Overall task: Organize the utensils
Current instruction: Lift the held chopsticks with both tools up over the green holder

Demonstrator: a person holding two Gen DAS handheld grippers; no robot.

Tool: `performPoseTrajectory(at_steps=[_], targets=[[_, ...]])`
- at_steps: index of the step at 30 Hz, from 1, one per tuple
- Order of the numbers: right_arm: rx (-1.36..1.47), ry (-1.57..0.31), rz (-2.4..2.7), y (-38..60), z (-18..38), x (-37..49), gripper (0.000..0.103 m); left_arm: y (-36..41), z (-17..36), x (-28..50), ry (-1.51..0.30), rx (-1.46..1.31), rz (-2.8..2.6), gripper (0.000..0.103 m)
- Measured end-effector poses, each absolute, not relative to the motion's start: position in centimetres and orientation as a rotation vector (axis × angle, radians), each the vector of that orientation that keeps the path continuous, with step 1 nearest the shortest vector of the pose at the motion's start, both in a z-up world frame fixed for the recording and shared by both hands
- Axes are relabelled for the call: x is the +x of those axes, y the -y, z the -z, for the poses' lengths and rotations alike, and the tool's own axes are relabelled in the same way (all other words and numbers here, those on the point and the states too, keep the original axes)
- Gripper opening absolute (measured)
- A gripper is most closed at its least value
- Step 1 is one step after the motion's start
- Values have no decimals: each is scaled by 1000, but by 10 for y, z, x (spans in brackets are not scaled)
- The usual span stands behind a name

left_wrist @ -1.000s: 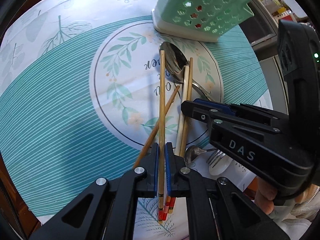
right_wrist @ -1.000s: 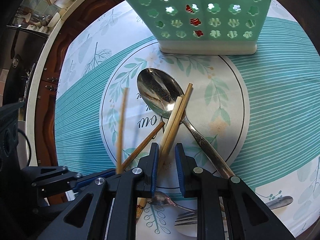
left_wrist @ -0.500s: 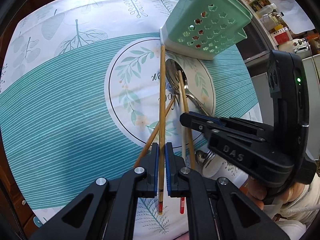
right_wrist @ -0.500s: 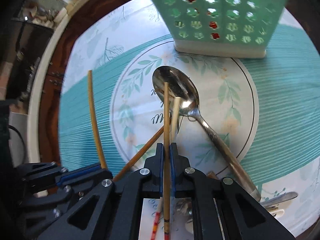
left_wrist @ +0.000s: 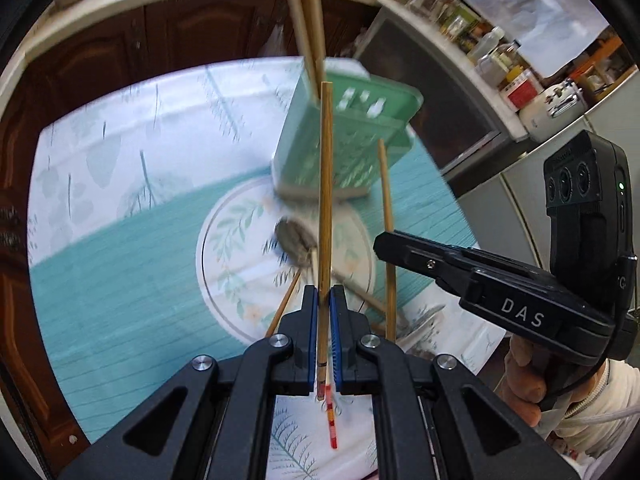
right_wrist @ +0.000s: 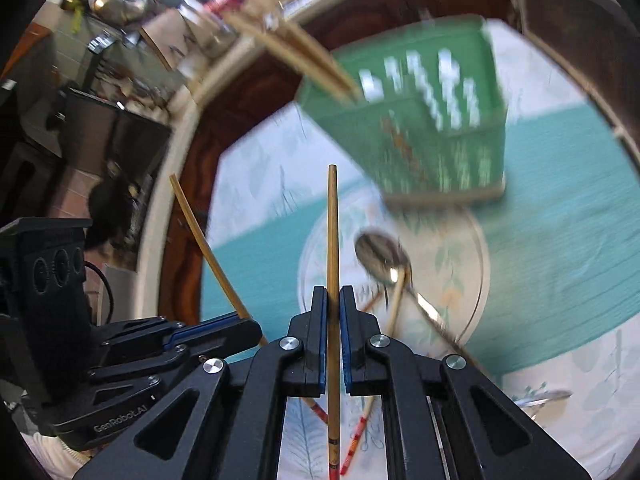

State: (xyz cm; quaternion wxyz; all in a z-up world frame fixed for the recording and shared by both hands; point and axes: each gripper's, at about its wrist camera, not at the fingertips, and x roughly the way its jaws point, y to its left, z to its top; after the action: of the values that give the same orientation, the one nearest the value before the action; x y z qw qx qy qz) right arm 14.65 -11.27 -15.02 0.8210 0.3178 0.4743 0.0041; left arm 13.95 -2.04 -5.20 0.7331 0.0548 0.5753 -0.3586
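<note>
My left gripper (left_wrist: 324,300) is shut on a wooden chopstick (left_wrist: 325,200) and holds it above the table, pointing at the green utensil holder (left_wrist: 344,148). My right gripper (right_wrist: 333,300) is shut on a second chopstick (right_wrist: 332,240), also lifted; it shows in the left wrist view (left_wrist: 387,232) too. The holder (right_wrist: 432,132) holds several chopsticks (right_wrist: 296,56). A metal spoon (right_wrist: 384,256) and two loose chopsticks (right_wrist: 394,300) lie on the round mat design. The left gripper's chopstick shows in the right wrist view (right_wrist: 208,248).
A teal and white patterned tablecloth (left_wrist: 120,264) covers the table. A fork and a small spoon (right_wrist: 540,398) lie near the front edge. Dark wooden cabinets (left_wrist: 180,28) and a counter with jars (left_wrist: 492,60) stand behind.
Both grippers have lifted their chopsticks off the table and tilted up toward the green holder. The view is now motion-blurred.
</note>
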Motion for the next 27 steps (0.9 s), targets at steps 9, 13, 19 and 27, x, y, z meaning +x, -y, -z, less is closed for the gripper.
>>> performPoseTrajectory(at_steps=[9,13,19,27], targets=[[482,-623,89,154,23,152,5,45,-52,169,-1015,80,783,4],[406,-474,116,168,-24,162,5,55,-94,191,-894,40,736,4],[278,-305,144,182,-68,182,5,73,-105,227,-808,-35,634,4],[174,-280,122,185,-40,239,5,86,-54,246,-782,-76,566,4]])
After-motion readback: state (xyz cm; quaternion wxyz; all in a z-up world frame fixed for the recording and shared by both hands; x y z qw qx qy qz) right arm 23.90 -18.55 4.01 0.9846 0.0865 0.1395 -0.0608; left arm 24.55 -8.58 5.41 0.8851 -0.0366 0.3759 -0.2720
